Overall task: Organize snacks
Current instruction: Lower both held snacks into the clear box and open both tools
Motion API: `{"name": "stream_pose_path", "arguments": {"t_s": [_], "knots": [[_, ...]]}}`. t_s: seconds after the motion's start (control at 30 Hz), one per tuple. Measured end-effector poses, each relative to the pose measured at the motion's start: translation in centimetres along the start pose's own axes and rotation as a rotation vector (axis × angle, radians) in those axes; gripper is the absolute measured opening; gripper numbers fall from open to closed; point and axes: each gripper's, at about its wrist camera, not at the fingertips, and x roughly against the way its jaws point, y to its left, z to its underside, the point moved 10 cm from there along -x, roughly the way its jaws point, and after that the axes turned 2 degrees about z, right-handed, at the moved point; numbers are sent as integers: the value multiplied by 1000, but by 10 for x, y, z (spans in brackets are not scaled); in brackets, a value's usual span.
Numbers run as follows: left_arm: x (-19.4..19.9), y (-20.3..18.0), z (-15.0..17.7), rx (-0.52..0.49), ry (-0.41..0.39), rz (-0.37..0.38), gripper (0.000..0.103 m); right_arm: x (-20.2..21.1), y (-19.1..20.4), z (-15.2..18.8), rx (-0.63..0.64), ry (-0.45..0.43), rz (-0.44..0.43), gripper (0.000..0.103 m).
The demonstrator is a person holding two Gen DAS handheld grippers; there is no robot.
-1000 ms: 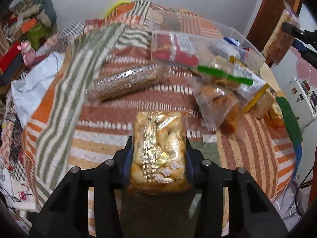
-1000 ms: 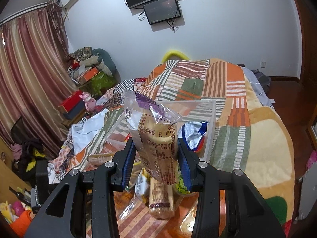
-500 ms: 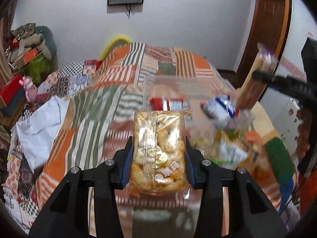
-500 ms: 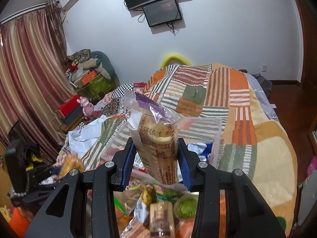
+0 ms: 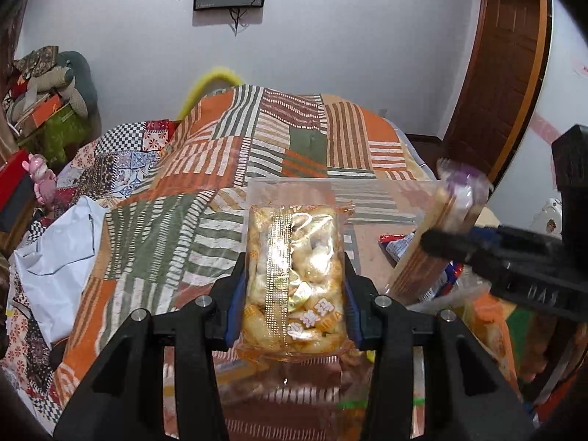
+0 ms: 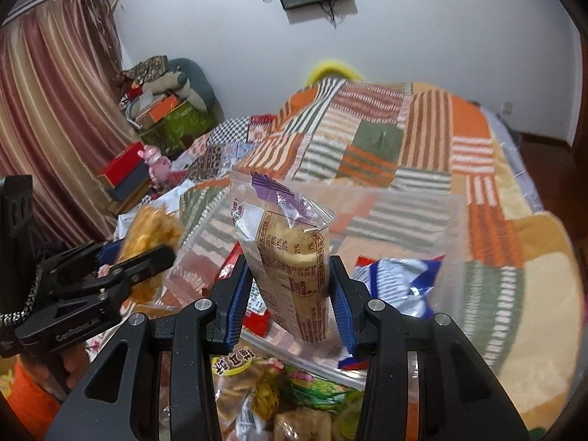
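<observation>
My left gripper (image 5: 292, 294) is shut on a clear orange-gold pack of puffed snacks (image 5: 294, 275), held in the air above the bed. My right gripper (image 6: 290, 290) is shut on a long biscuit pack with a purple top seal (image 6: 290, 253), held upright. Each gripper shows in the other's view: the right one with its biscuit pack (image 5: 441, 235), the left one with its snack pack (image 6: 150, 231). A clear plastic bin (image 6: 446, 242) lies just ahead, with a red packet (image 6: 235, 261) and a blue-white packet (image 6: 397, 283) inside.
Loose snack packets (image 6: 279, 397) lie below my right gripper on the patchwork bedspread (image 5: 294, 139). A white bag (image 5: 58, 257) lies at the bed's left. Boxes and soft toys (image 6: 161, 99) are stacked by the curtain. A wooden door (image 5: 496, 73) stands at right.
Both grippers have moved forward towards the clear bin with their packs. The left gripper has lifted its snack pack off the bed, and the two grippers are closer together.
</observation>
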Motion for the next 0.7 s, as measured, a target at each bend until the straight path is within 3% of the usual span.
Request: {"name": "stream_pose_path", "arguments": {"t_s": [0.47,0.6,0.7], "knots": [[-60,-4,12,7,93,-3,45,-26,-1,16,-22,92,12,40],[-56,-4,14,-7,88,-17,51,-19,-5,13,-28,62,44,58],[-44,-4,13,-5,75,-13,54,-9,-4,11,-10,41,57,59]]}}
